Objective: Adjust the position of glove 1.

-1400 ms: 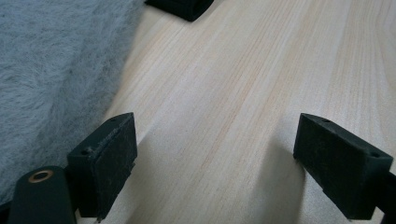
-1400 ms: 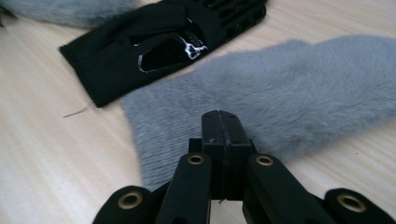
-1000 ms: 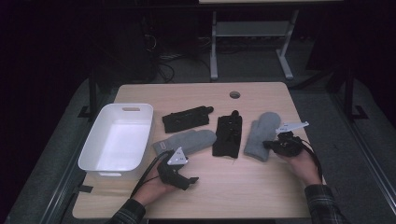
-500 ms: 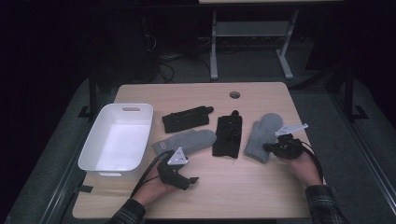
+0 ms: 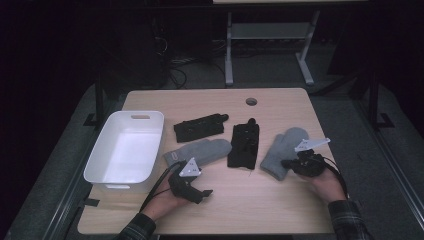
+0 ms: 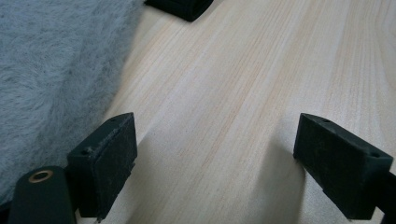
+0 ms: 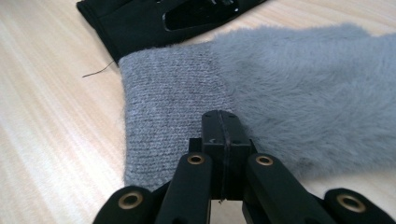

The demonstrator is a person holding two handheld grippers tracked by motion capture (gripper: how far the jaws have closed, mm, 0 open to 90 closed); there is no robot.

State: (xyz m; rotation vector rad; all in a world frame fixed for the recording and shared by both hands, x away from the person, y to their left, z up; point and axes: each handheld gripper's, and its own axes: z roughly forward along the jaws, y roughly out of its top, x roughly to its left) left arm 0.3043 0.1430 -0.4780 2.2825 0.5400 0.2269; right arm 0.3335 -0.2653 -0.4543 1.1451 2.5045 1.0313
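Four gloves lie on a pale wooden table (image 5: 280, 210), beside a white plastic bin (image 5: 150, 150) at its left. Nearest the bin is a grey mitten (image 5: 202, 151); behind it, a black glove (image 5: 200, 127); in the middle, a second black glove (image 5: 244, 145); to the right, a second grey mitten (image 5: 282, 150), fluffy with a knitted cuff.

A person works from the near edge with a hand-held gripper in each hand. The right gripper (image 5: 289, 163) sits at the cuff end of the right-hand grey mitten. In the right gripper view its jaws are pressed together over the knitted cuff (image 7: 173, 116); whether any fabric is pinched between them cannot be told, since the closed tips hide the contact. The left gripper (image 5: 205, 192) rests low on bare wood just in front of the left grey mitten, jaws wide apart and holding nothing; the mitten's fur (image 6: 56, 65) lies just beside one jaw.

Risks, as a judgement: if the right jaws caught only a few threads, or none, the mitten would likely slip free or stay put when lifted. A drag across the table could also snag the neighbouring black glove, whose edge touches the cuff
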